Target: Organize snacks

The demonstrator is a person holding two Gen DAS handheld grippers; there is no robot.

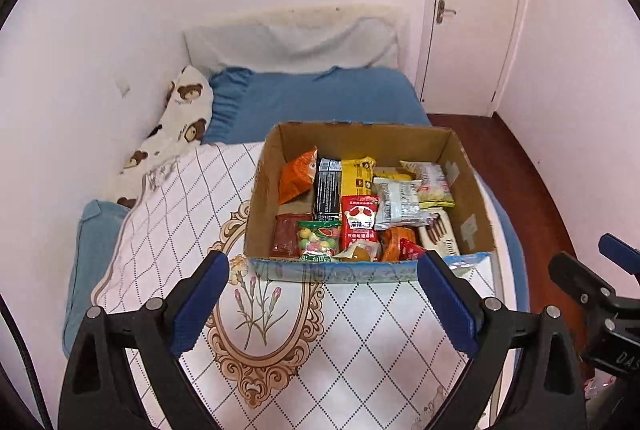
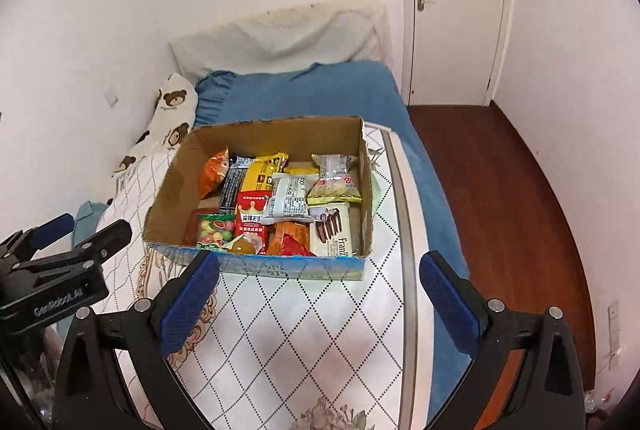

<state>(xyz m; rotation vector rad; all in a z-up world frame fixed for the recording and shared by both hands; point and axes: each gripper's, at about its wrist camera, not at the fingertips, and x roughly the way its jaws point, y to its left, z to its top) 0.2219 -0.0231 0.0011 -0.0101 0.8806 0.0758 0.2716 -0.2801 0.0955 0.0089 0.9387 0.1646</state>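
Item: cardboard box (image 1: 472, 190), open-topped, brown corrugated walls, blue printed strip along the near edge. Sits at centre of the left wrist view, centre-left of the right wrist view, on a quilted white mat (image 1: 360, 330) with a dotted diamond pattern and an ornate beige floral oval. Mat lies over a blue bedsheet (image 1: 320, 98).

Contents: snacks, packed close and overlapping, all in crinkly film or foil.
- orange packet (image 1: 298, 174), puffy, leaning at the box's upper left
- black bar (image 1: 328, 190), flat and rectangular
- yellow packet (image 1: 356, 174), glossy
- red packet (image 1: 360, 218), with white print
- candy bag (image 1: 318, 238), green, with round coloured sweets
- white packet (image 1: 396, 204), pillow-shaped, crimped ends
- wafer box (image 2: 334, 230), pale, lower right of the carton

Tools: left gripper (image 1: 322, 288), blue pads wide apart, nothing between them, hovering above the mat short of the box's near edge. Right gripper (image 2: 320, 286), likewise spread and empty, framing the box's near edge in its own view.

Stage, as judged: nothing is held; picking a first snack appears to be the step in hand.

Handling notes, as judged: take a top-lying piece first, such as the white packet or orange packet, since lower ones are pinned. Pinch a crimped seam or flat face, not the air-filled middle, which would slip or burst. Film is slick; close gently and lift straight up, clear of the walls. The light box may slide on the smooth mat.
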